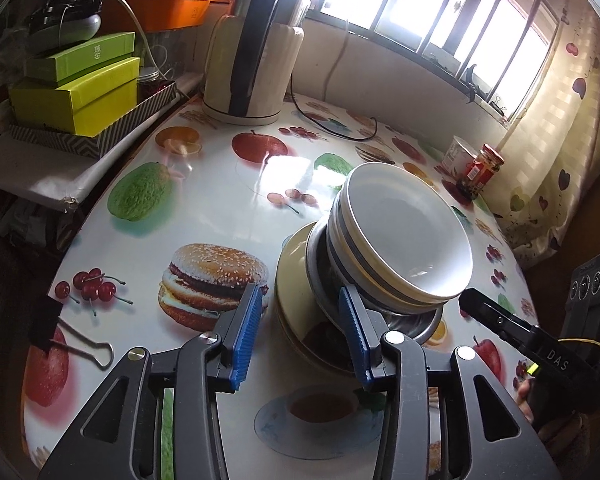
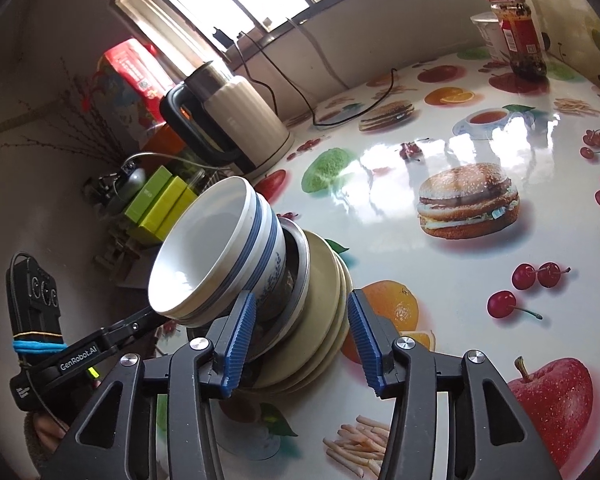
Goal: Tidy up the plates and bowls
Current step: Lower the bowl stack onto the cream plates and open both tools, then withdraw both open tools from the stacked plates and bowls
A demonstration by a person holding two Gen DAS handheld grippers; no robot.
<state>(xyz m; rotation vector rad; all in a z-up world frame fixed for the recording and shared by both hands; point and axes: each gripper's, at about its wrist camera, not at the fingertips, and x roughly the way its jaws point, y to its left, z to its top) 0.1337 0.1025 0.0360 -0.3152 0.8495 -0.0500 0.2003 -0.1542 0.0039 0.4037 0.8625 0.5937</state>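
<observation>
Fruit-print table (image 1: pixel 220 208); stacked bowls (image 1: pixel 404 236) on plates (image 1: pixel 292 280); both claws parted.

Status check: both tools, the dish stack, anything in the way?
Left tool open, nothing held. Right tool open, plate edges between its fingers, no grip. Bowls nested on plates, one stack on the table. Kettle and jar stand well away.

In the left wrist view, nested bowls (image 1: pixel 404 236) sat on a metal dish (image 1: pixel 416 320) atop stacked plates (image 1: pixel 292 276), right of centre on the tabletop (image 1: pixel 220 184). A kettle (image 1: pixel 252 60) stood behind at upper centre, boxes (image 1: pixel 76 92) at upper left, and a jar (image 1: pixel 482 170), perhaps beside a tub, at far right.
</observation>
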